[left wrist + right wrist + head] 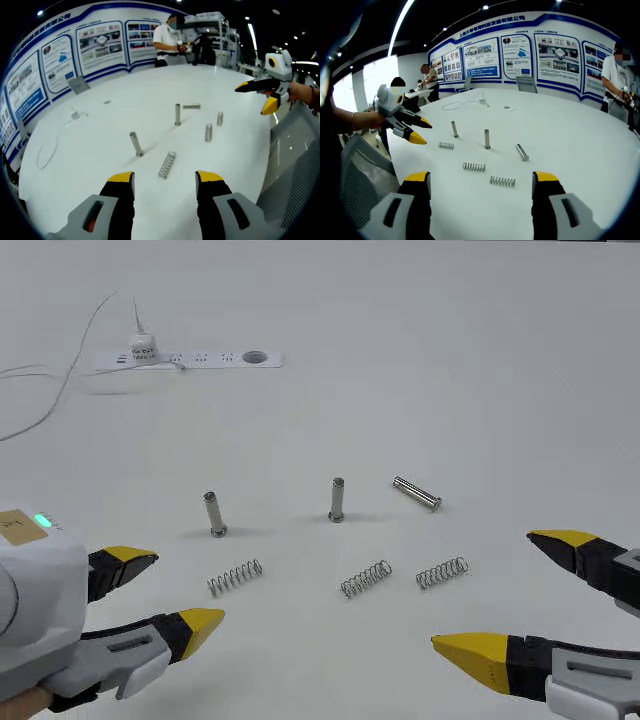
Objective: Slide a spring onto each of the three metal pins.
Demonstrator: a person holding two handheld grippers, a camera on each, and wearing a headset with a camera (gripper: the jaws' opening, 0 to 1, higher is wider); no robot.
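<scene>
Two metal pins stand upright on the white table, one at the left (213, 513) and one in the middle (337, 499). A third pin (417, 494) lies on its side to the right. Three springs lie loose in a row in front of them: left (235, 577), middle (366, 579), right (442, 573). My left gripper (175, 590) hovers open just left of the left spring (167, 164). My right gripper (490, 590) is open, wide apart, just right of the right spring (503, 181). Neither holds anything.
A white power strip (200, 359) with a plug and thin cables lies far back on the left. A mesh chair back (365, 185) stands by the table edge. People stand beyond the table (167, 42).
</scene>
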